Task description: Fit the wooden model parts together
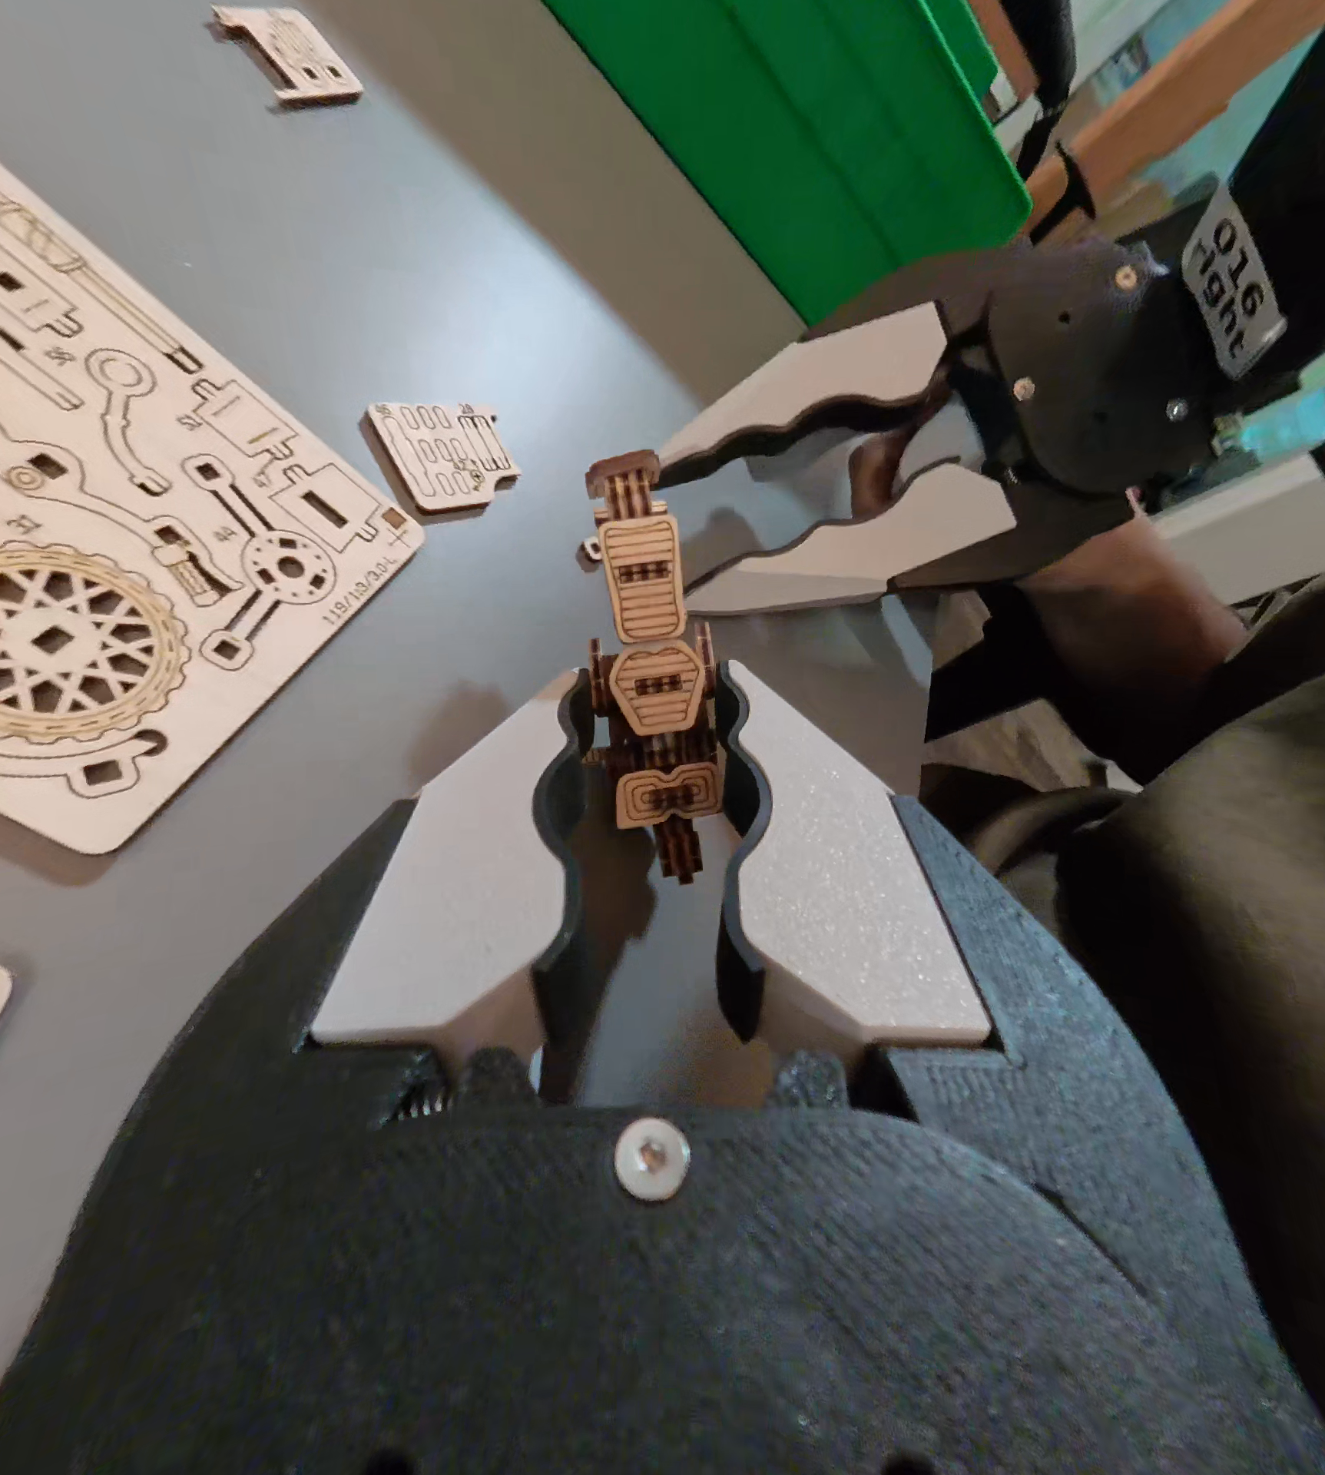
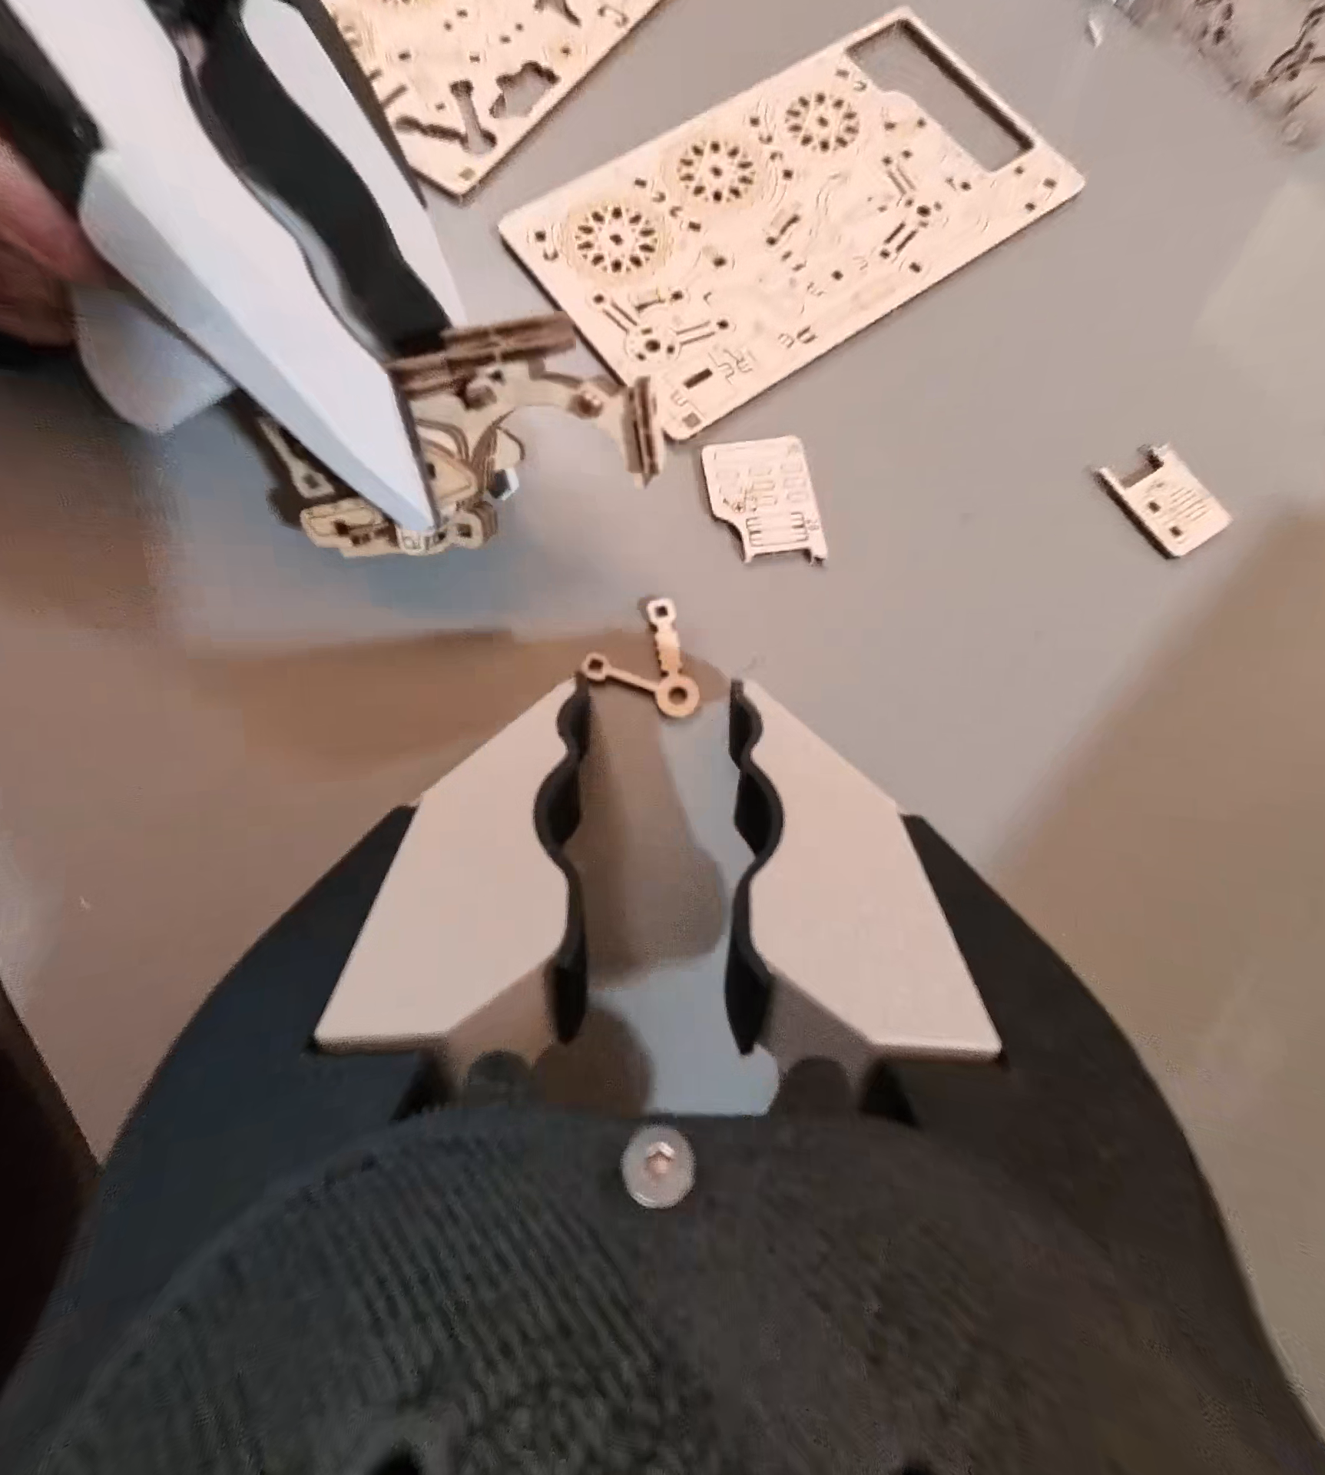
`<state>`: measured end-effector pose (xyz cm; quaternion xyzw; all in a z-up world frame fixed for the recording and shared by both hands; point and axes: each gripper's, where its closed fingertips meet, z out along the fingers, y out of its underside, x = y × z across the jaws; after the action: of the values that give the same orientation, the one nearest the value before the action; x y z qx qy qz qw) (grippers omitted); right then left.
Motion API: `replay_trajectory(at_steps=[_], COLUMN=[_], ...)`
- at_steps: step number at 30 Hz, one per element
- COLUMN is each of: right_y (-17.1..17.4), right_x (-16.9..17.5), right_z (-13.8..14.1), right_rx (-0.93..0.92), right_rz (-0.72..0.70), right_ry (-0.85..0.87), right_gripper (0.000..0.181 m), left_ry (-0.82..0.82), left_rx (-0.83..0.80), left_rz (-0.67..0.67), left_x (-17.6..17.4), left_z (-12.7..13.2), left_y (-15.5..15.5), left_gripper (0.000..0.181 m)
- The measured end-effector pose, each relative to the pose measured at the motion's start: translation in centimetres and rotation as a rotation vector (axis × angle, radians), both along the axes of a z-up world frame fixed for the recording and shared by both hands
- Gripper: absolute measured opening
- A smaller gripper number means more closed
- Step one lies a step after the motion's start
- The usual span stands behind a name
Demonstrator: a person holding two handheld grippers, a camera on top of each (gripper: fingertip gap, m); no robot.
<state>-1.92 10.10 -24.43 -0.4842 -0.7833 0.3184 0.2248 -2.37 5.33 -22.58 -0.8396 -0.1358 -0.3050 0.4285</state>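
- Left wrist view first, biggest stuff down: grey table, green bin at the far edge, well out of the way.
- Big part sheet lies flat to the left, wheel and levers not yet punched out. From the right wrist view there's a second sheet plus another one cut off by the top edge.
- Left gripper is clamped on the model, the half-built wooden assembly. It's held up off the table, sticking out past the fingertips.
- Right gripper has its fingers apart with nothing between them. It hovers over the table, tips just above the loose lever, a little two-armed piece with a ring at one end.
- My read: the step in hand is picking up that lever to fit it onto the model. It's thin and flat on the table, so I'd come down low, straddle it across the narrow arm, and close gently so it doesn't skid or snap.
- In the left view the right gripper's top finger looks very close to the model's top end. Can't tell if it's touching. I'd keep clear so the model doesn't twist in the grip.
- Two small cut-out plates sit nearby: slotted plate just beyond the lever, square plate farther right. Neither blocks the pick, but the slotted one is close enough to nudge.
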Motion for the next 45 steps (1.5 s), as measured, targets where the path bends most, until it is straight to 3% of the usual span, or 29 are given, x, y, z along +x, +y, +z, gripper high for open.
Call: replay_trajectory(at_steps=[4,6,10,16,19,22,25,28,31,34,37,40,45], right_y=[-0.6,-0.9,-0.9,-0.3,-0.6,-2.5,-4.4,-5.0,-5.0,-3.5,-4.1,-5.5,-6.2], right_x=[-0.1,0.1,0.2,-0.3,-0.3,0.0,0.7,1.5,2.3,2.3,2.7,3.5,4.0], right_z=[-0.1,-0.1,-0.1,2.1,3.5,5.5,6.5,7.1,10.2,10.5,8.8,7.0,7.2], right_rx=[-0.060,-0.066,-0.051,-0.079,-0.124,-0.247,-0.441,-0.599,-1.007,-1.197,-1.174,-1.070,-1.095], right_rz=[0.035,0.065,0.077,0.047,0.064,0.128,0.181,0.220,0.250,0.211,0.214,0.236,0.275], right_ry=[0.009,0.007,-0.004,0.092,0.150,0.211,0.173,0.122,0.060,-0.018,-0.132,-0.219,-0.248], right_gripper=[0.027,0.009,0.008,0.008,0.008,0.009,0.009,0.009,0.009,0.008,0.008,0.009,0.009], left_ry=[0.040,0.020,-0.008,0.034,0.058,0.080,0.154,0.156,0.200,0.294,0.393,0.441,0.470], left_rx=[-0.019,-0.027,-0.015,0.026,0.158,0.350,0.423,0.491,0.575,0.613,0.601,0.552,0.500], left_rz=[-0.015,-0.014,0.005,0.077,0.116,0.060,0.012,-0.080,-0.162,-0.189,-0.203,-0.232,-0.289], left_x=[0.2,0.1,-0.3,-2.0,-2.7,-1.4,-0.2,1.3,2.4,3.2,3.9,4.6,5.5], left_z=[-0.4,-0.5,-0.3,0.4,2.9,6.5,7.5,8.3,9.4,9.6,8.9,7.9,6.7], left_y=[-0.1,-0.1,-0.1,0.0,0.3,0.2,0.0,-0.6,-1.5,-1.7,-1.5,-1.3,-1.4], left_gripper=[0.031,0.032,0.034,0.055,0.059,0.039,0.026,0.026,0.036,0.039,0.041,0.029,0.012])
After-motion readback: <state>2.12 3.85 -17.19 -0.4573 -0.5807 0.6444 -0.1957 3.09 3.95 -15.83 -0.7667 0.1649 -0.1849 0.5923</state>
